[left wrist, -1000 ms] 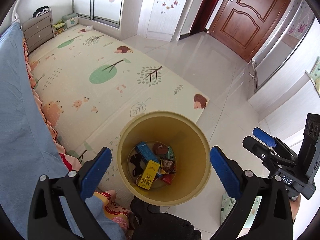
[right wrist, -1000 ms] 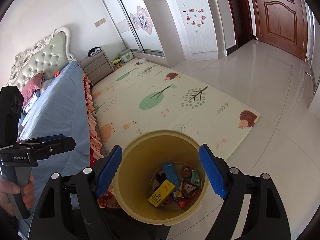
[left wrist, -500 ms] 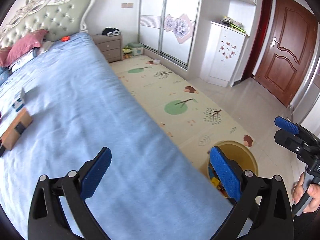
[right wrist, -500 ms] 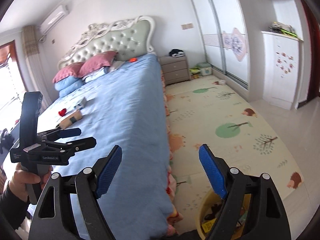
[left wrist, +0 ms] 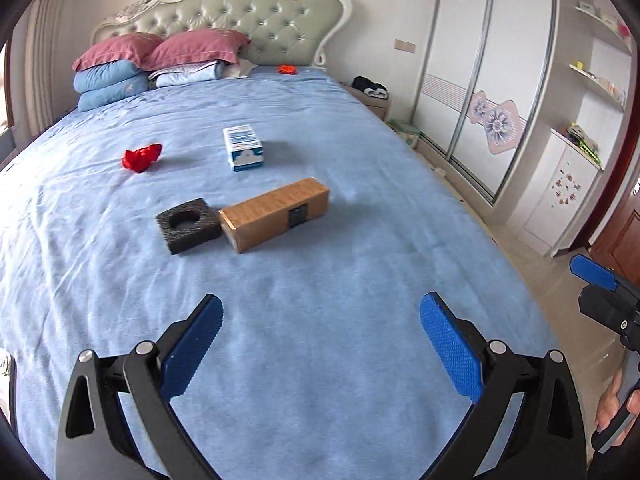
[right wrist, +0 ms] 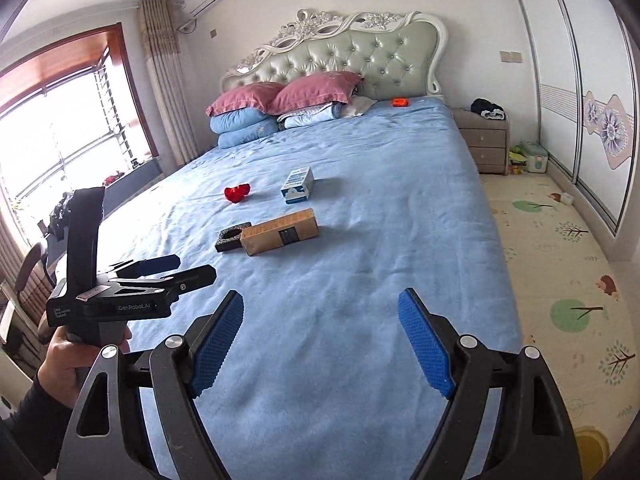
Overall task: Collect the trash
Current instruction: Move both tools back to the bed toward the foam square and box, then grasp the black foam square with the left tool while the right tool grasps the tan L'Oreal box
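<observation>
Bedroom with blue bed carrying cardboard box touching foam block, carton, red wrapper. Left gripper and right gripper spread, empty.

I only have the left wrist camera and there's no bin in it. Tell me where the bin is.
Observer: The yellow bin shows only in the right wrist view, at the lower right corner, on the floor beside the bed.
Operator: Report the right claw; I only see one blue pad of it.
Observer: The right claw is open, with nothing between its pads, over the bedspread.
Operator: Tell me what lies off the bed's far left side.
Observer: A large bright window with a curtain beside it.
</observation>
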The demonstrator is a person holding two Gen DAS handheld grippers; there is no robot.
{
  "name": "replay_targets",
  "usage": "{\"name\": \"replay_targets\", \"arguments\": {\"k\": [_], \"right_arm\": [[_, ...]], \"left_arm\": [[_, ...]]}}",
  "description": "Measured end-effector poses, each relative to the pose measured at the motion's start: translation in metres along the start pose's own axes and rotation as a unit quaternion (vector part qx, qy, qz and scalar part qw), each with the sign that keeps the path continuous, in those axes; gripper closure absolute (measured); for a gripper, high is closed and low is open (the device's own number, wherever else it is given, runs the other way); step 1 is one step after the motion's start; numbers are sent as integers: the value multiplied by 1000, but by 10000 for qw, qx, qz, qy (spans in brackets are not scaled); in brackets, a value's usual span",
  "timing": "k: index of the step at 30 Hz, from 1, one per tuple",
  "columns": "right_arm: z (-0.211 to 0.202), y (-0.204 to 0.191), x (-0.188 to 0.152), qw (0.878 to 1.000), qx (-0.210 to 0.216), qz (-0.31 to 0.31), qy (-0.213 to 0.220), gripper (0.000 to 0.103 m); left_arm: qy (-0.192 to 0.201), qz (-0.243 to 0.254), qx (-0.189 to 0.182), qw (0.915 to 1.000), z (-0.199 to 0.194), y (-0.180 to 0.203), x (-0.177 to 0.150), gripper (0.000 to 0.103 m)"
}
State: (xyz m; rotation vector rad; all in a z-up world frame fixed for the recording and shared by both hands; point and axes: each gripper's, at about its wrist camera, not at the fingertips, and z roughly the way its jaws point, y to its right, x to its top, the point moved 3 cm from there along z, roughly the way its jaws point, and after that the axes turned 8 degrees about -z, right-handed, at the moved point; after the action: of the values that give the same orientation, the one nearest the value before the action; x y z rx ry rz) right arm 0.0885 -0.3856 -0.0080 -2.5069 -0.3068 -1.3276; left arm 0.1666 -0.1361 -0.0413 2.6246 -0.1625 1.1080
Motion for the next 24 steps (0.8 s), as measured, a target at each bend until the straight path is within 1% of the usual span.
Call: {"name": "replay_targets", "arguments": {"k": [6,8,11,16,18,20,24], "right_arm": [[53,-27,23,9995,142,-178,-203,26],[71,-36,29,9990,224,-245,-302,26],[98,-43,36,9981,288,-301,-447,26],[138,-46,46,9966,371,-260,-686,26],[149,-48,50,9963,387,-271,-722,26],[158,-50,55,9961,382,-309,-736,26],[172,-50,61,9955,400,-332,-794,26]], "left_arm": [[102,-707,317,9969,18,-75,23,4],[114,-848,432,9954,26,-92,30,4],[92,-1062,496,9931,41,-115,43,4],[-8,-1192,595,9911,72,-136,64,4],[-143,-1244,615,9902,86,-142,70,4],[-298,-1245,718,9892,102,-148,74,4],[-563,-1325,824,9861,122,-156,76,5]]}}
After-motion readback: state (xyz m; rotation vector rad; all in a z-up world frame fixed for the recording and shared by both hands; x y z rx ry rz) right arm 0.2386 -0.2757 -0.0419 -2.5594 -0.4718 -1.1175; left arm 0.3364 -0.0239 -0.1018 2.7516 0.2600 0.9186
